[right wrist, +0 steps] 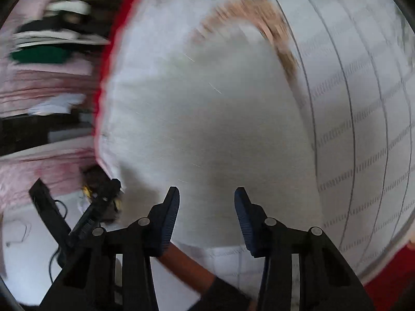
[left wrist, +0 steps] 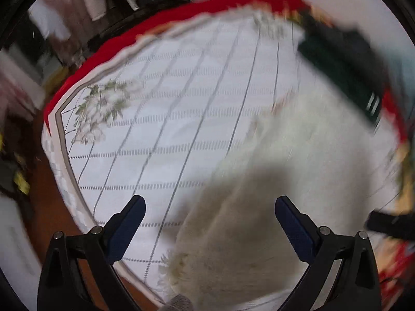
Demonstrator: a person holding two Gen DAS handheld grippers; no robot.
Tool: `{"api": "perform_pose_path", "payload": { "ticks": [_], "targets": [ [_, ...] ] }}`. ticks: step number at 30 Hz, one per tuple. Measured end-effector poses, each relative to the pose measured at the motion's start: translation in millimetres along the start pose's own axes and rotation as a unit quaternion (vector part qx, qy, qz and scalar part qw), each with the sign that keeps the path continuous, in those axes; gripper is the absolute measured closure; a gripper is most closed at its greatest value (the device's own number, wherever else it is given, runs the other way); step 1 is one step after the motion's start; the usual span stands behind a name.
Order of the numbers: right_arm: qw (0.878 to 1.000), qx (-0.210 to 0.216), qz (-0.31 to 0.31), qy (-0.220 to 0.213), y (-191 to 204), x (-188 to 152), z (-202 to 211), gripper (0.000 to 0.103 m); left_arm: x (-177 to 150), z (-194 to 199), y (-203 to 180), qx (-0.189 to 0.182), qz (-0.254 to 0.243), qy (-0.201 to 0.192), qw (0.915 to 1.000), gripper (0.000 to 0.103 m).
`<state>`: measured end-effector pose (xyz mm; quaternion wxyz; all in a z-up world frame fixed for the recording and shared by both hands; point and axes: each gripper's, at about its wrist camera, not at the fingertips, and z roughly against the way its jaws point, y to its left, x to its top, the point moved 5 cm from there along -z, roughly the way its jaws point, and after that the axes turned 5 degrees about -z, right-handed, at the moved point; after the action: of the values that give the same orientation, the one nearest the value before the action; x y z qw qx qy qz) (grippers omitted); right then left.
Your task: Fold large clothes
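A white, fuzzy garment (left wrist: pixel 298 155) lies on a table under a white grid-patterned cloth (left wrist: pixel 168 103). In the left wrist view it fills the lower right, with a tan trim at its far edge. My left gripper (left wrist: pixel 210 207) is open and empty, hovering over the garment's near left edge. In the right wrist view the garment (right wrist: pixel 207 103) fills the middle, its tan trim (right wrist: pixel 259 13) at the top. My right gripper (right wrist: pixel 206 197) is open and empty above the garment's near edge. Both views are motion-blurred.
A dark green folded item (left wrist: pixel 345 64) lies at the table's far right. A red underlay (left wrist: pixel 103 51) rims the cloth (right wrist: pixel 363 129). Stacked clothes (right wrist: pixel 52 51) sit beyond the table's left edge. A black tool (right wrist: pixel 77 215) and cables lie low at left.
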<state>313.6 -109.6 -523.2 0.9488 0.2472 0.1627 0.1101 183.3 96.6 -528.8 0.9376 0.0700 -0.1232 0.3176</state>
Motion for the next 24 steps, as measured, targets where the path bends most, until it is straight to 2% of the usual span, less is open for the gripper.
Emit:
{"api": "perform_pose_path", "payload": {
  "ticks": [1,2,4,8,11,13,15,16,17,18,20,24],
  "targets": [
    [0.999,-0.012,-0.005,0.032,-5,-1,-20,0.057,-14,-16,-4,0.012,-0.016,0.015,0.9997,0.0],
    [0.999,-0.017,-0.014,0.043,-10,-2,-35,0.057,-24,-27,-5,0.017,-0.025,0.03,0.9991,0.0],
    [0.998,-0.035,-0.016,0.05,-16,-3,-55,0.061,-47,-54,-2,0.031,-0.036,0.062,0.9969,0.0],
    [0.996,-0.079,-0.01,0.041,-15,6,-83,0.062,-54,-67,7,0.027,-0.035,0.078,0.996,0.0],
    [0.995,-0.093,-0.003,0.044,-6,3,-76,0.062,-36,-46,6,0.032,-0.039,0.074,0.996,0.0],
    [0.996,-0.087,0.01,0.026,2,-2,-58,0.062,-19,-25,3,0.018,-0.034,0.052,0.9979,0.0],
    [0.995,-0.097,0.028,-0.012,6,-5,-35,0.059,3,-6,-3,0.01,-0.037,0.028,0.9989,0.0],
    [0.993,-0.104,0.037,-0.035,11,-3,-24,0.056,15,-1,-8,0.011,-0.041,0.014,0.999,0.0],
    [0.991,-0.112,0.047,-0.057,13,0,-14,0.045,27,1,-14,0.011,-0.045,0.001,0.9989,0.0],
    [0.989,-0.113,0.053,-0.076,15,5,-6,0.038,36,0,-20,0.011,-0.047,-0.007,0.9988,0.0],
    [0.988,-0.105,0.057,-0.098,21,18,2,0.037,52,-7,-31,0.004,-0.045,-0.014,0.9989,0.0],
    [0.988,-0.108,0.053,-0.094,27,49,3,0.038,71,-40,-45,0.023,-0.068,-0.001,0.9974,0.0]
  ]
}}
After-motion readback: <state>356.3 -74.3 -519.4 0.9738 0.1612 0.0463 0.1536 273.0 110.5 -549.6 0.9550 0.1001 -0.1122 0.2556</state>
